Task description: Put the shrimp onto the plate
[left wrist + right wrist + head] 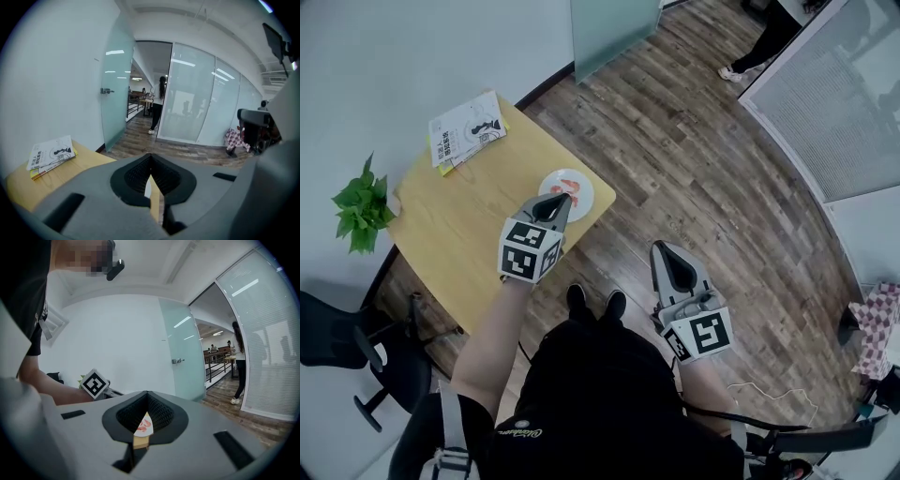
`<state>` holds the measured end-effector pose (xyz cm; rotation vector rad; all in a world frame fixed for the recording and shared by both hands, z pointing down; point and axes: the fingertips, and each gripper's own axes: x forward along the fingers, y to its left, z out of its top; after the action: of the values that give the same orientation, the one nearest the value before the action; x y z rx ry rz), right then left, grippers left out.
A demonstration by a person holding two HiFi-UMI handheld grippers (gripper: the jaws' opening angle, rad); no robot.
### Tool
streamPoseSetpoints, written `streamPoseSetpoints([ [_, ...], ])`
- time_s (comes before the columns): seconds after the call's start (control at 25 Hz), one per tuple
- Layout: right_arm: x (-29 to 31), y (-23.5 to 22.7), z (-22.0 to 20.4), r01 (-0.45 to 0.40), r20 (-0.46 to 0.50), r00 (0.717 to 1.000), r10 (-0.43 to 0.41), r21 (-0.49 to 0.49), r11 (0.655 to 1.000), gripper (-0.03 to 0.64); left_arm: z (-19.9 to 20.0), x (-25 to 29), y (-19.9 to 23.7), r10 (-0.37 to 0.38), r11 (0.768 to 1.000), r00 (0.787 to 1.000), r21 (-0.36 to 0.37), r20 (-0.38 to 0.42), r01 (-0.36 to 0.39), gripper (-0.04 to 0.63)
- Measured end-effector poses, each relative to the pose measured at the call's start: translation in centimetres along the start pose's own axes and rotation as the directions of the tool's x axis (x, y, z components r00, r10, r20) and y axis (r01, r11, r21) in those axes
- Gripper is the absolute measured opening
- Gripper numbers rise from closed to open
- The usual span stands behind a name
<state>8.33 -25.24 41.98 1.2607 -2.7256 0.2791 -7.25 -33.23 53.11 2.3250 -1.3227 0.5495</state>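
Shows the shrimp (563,187) lying on the white plate (584,193) by the right corner of the surface (459,211), the left claw (564,200) closed and empty above the plate's near rim, the right claw (662,247) closed and empty over the wood floor (703,141).

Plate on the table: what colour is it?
The plate is white, with orange-pink shrimp on it; clearest in the head view.

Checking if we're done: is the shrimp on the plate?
On it: in the head view the shrimp lies on the white plate, within its rim.
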Motion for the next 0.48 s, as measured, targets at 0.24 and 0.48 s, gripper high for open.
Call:
streamPoseSetpoints([
  [0.24,-0.1,1.0,0.9,-0.039,0.014,0.999,0.04,-0.02,0.999,0.002,5.2,-5.2,-2.3,0.03,0.999,0.983,0.024,0.18,-0.035,0.006],
  [0.48,-0.7,2.2,2.6,-0.069,0.045,0.996,0.07,-0.031,0.997,0.002,7.8,-9.5,-4.9,0.059,0.998,0.947,0.013,0.317,-0.066,0.006],
])
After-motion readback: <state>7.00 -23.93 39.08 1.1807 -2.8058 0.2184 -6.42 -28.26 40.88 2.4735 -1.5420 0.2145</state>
